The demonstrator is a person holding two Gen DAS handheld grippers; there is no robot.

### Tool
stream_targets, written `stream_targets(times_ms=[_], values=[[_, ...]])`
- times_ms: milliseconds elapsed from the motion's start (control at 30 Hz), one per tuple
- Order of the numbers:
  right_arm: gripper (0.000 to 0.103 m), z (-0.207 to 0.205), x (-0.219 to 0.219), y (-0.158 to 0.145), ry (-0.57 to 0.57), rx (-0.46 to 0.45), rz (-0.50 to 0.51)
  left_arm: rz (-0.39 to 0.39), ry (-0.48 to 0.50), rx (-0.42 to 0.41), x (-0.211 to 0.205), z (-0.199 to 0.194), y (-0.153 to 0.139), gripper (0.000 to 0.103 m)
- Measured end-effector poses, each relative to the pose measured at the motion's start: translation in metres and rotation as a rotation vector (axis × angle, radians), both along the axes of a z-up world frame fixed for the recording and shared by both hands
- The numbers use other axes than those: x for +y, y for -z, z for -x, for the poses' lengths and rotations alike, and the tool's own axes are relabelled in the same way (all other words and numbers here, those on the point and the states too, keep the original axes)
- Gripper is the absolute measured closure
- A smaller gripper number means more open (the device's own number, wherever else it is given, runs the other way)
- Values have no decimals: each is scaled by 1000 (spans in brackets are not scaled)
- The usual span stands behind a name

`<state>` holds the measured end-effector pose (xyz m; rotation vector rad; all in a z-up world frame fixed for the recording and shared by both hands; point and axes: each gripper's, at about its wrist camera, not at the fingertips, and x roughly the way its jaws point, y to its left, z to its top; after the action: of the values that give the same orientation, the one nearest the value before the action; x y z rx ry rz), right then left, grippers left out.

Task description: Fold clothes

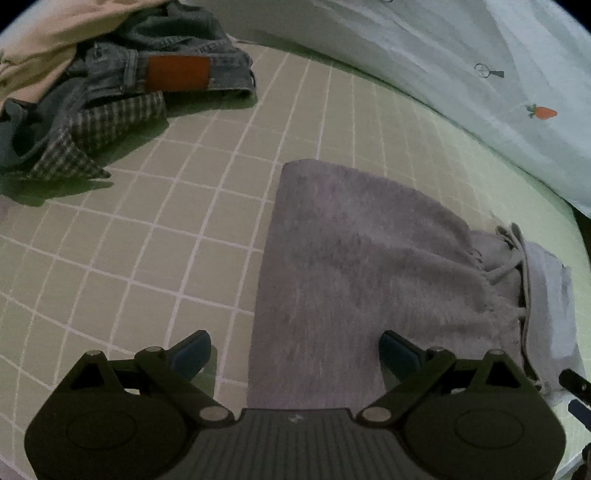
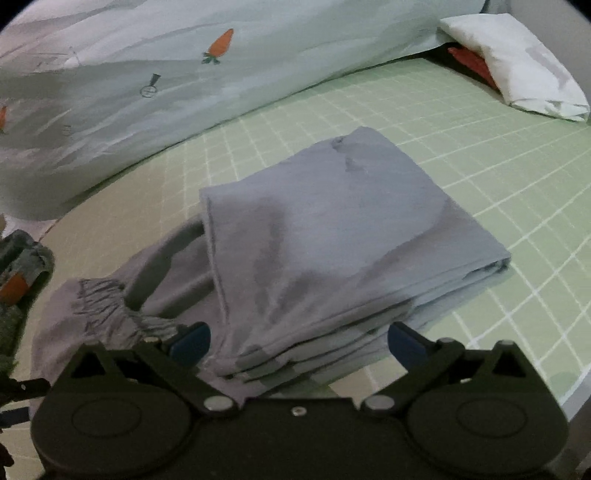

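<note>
A grey pair of pants [image 1: 362, 280] lies flat on the green checked bed sheet [image 1: 147, 240]. Its elastic waistband with drawstring [image 1: 513, 258] is at the right in the left wrist view. In the right wrist view the pants [image 2: 332, 236] are folded over in layers, with the gathered waistband [image 2: 107, 299] at the lower left. My left gripper [image 1: 295, 354] is open just above the near edge of the pants. My right gripper [image 2: 299, 343] is open over the stacked folded edges. Neither holds anything.
A pile of unfolded clothes lies at the far left: blue jeans [image 1: 177, 62] with an orange patch, a checked garment [image 1: 103, 129] and a beige one [image 1: 48, 33]. A pale quilt with carrot print [image 2: 147, 74] borders the far side. A white pillow [image 2: 517, 66] lies at the far right.
</note>
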<state>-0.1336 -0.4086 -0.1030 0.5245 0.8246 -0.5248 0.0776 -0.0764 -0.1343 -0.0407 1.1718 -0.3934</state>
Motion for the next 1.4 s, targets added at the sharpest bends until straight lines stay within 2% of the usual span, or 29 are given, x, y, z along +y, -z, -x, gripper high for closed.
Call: stream_targets(times_ms=[167,300,400,500,533,567,633,833,933,1100,1300,1400], values=[[0,3,-10,1,23,15,-1,-13,-21,38,-4,-7,8,6],[0,8,-18,0,25,20,-5,-11,-43,53,-7,-7,11,12],[0,11,-24,-2,19,17,-7,8,-43,59,-13,-5,8,32],[0,16,-32,-4,3,5,-10,11,-74,83,-19,-4,3,58],[0,18,-35,-5,-4,-1,-11,10,-77,79,-23,-3,0,73],[0,20,-38,-6,-7,-5,-12,11,-82,72,-26,-2,-3,80],[0,23,-47,-7,-10,-7,-14,9,-98,46,-33,2,-12,85],[0,35,-79,-10,-5,-23,-30,59,-93,-38,-71,17,-49,88],[0,43,-98,-9,6,-25,-41,123,-70,-37,-96,23,-65,88],[0,59,-130,-9,10,-31,-46,188,-5,-64,-151,41,-82,88],[0,86,-169,-6,39,-20,-33,250,85,-3,-230,70,-75,88],[0,95,-187,-6,52,-22,-26,246,94,66,-263,82,-57,81]])
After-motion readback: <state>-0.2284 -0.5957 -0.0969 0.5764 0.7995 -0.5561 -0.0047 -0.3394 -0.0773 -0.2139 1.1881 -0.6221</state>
